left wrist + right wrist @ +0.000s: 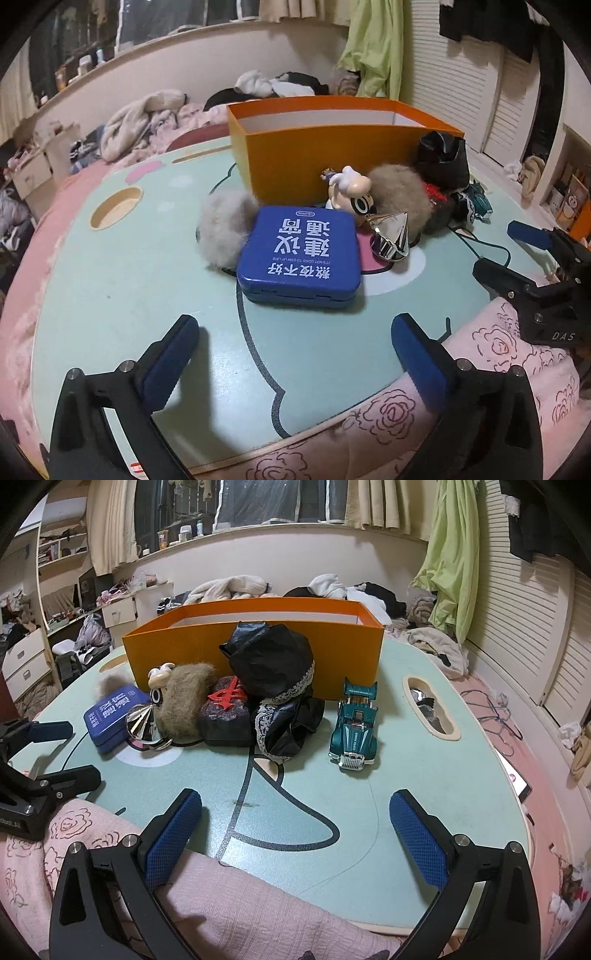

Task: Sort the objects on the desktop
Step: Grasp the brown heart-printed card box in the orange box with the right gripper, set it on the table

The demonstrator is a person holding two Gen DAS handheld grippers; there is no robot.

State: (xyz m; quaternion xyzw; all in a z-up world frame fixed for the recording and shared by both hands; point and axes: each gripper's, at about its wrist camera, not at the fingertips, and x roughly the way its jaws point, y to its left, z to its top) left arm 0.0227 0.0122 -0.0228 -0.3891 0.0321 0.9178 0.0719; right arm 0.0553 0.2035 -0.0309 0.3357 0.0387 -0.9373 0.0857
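Lap table (110, 288), pale mint top with cartoon outlines, sits on a pink rose-print bedspread (92, 834). Orange box (255, 646), open-topped with a white interior, stands at the far side, its long axis running across the right wrist view.

Clutter lies in front of the box. Blue tin (301, 254): flat, rounded square, glossy, closed. White Chinese characters on the lid read upside down from the left wrist camera; a small English line reads "IT'S NOT GOOD TO STAY UP LATE". A pale grey fur ball (225, 232) touches its left edge.

Behind the tin, a cream cartoon figurine (351, 192) lies tipped over. A chrome cone (393, 236) on a ring sits just beside it, tip pointing right in the left view. A brown fur pompom (186, 701) presses against both. Next, a dark block with a red character (223, 716), then crumpled black fabric with lace trim (280, 694), piled against the box wall.

Teal toy car (354, 727): chrome grille faces the right camera, long axis running toward the box, "SUPER POWER" on the hood. It stands apart from the pile.

Left gripper (295, 354): fingers spread wide, nothing between them, near the tin. Right gripper (295, 827): also released, blue pads (173, 838) empty, over the table's near edge.
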